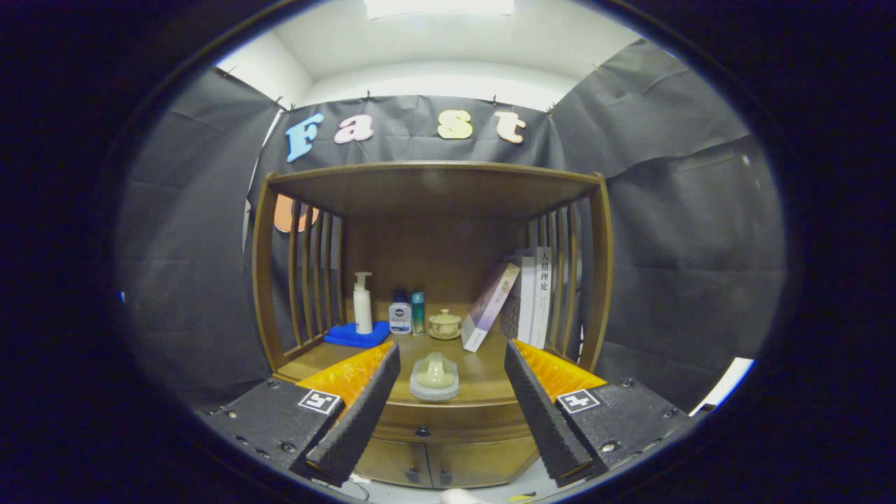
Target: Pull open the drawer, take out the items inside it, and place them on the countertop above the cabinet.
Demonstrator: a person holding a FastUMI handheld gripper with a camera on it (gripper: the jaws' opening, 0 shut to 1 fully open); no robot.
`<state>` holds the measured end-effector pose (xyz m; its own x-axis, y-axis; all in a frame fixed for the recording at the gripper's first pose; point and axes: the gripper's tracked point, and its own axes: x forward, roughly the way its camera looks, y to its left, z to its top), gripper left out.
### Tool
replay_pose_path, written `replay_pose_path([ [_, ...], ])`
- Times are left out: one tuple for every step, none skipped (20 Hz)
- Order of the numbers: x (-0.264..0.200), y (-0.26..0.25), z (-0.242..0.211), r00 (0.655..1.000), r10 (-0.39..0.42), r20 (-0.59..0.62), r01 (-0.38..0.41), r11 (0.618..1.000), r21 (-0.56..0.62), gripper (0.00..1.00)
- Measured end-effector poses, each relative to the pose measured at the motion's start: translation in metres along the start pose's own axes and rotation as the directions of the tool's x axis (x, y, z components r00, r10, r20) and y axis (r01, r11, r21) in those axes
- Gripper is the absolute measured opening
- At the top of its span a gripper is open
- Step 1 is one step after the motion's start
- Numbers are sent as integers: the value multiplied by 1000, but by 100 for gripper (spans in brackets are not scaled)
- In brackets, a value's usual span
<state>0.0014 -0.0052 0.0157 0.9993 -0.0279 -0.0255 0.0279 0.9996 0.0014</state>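
gripper (445,392) – fingers spread wide, grasping nothing | drawer (448,424) – closed, knob at 6 o'clock between the fingertips | countertop (483,374) – clear lidded dish (434,378) at 12 o'clock of the knob, between the fingers | pump bottle (362,302) at 11, books (535,294) at 1

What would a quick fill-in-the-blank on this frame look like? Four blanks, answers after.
1. The gripper has its fingers ____, holding nothing.
2. The drawer under the countertop is still ____.
3. The white pump bottle stands on a ____ cloth.
4. The small lidded cup sits between the teal bottle and the leaning ____.

Answers: open; closed; blue; book
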Motion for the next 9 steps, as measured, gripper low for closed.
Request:
replay_pose_path([
  [-4,-3,4,1000,-3,0,3,1000,9,98],
  [-7,-6,7,1000,-8,3,8,1000,16,98],
  [-9,-7,11,1000,-12,6,12,1000,19,98],
  [-12,-8,12,1000,-12,6,12,1000,20,97],
  [-14,-9,13,1000,-10,4,10,1000,19,97],
  [-16,-9,14,1000,-7,2,7,1000,12,97],
  [-17,-9,16,1000,-2,3,2,1000,0,97],
  [-18,-9,16,1000,-3,1,3,1000,-11,98],
  [-20,-9,17,1000,0,0,0,1000,-21,98],
])
